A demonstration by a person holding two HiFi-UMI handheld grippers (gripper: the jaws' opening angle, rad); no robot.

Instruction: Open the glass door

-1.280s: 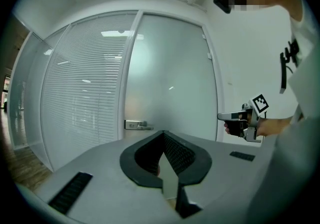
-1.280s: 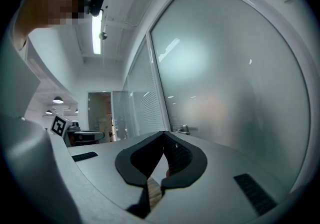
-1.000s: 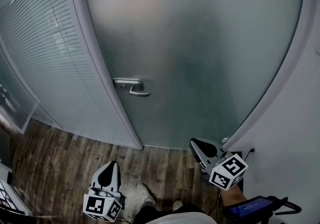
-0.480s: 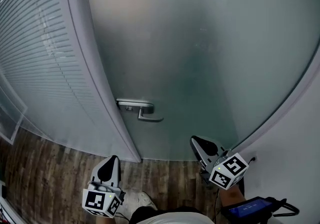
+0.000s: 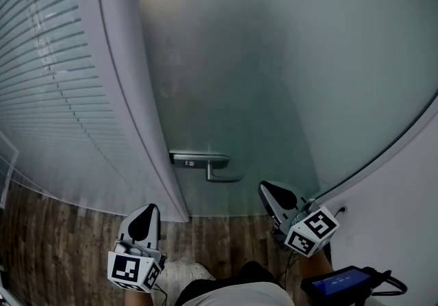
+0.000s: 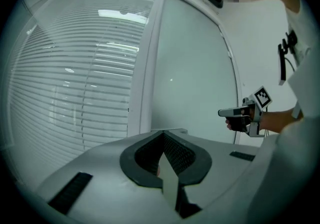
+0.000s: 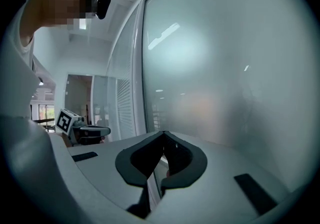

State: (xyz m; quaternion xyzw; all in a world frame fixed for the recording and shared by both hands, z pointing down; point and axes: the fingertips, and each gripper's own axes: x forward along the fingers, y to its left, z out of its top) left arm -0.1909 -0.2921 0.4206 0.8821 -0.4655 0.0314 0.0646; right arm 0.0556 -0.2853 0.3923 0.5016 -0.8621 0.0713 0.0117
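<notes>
A frosted glass door (image 5: 274, 79) fills the head view, closed against its pale frame (image 5: 130, 113). Its metal lever handle (image 5: 213, 168) sits low at the door's left edge, pointing right. My left gripper (image 5: 145, 210) hangs below and left of the handle, shut and empty; in its own view the left gripper (image 6: 165, 135) points at the frame and glass. My right gripper (image 5: 268, 192) is just right of and below the lever's tip, apart from it, shut with nothing held. In its own view the right gripper (image 7: 164, 134) faces the frosted pane.
A glass wall with slatted blinds (image 5: 48, 92) stands left of the frame. A white wall (image 5: 410, 215) with a socket (image 5: 340, 210) closes in on the right. Wooden floor (image 5: 41, 243) lies below, and a dark screen device (image 5: 339, 283) sits by the right arm.
The door has come much nearer: the handle has slid down and right in the head view. Both grippers now sit closer to the door, the right one nearly level with the lever.
</notes>
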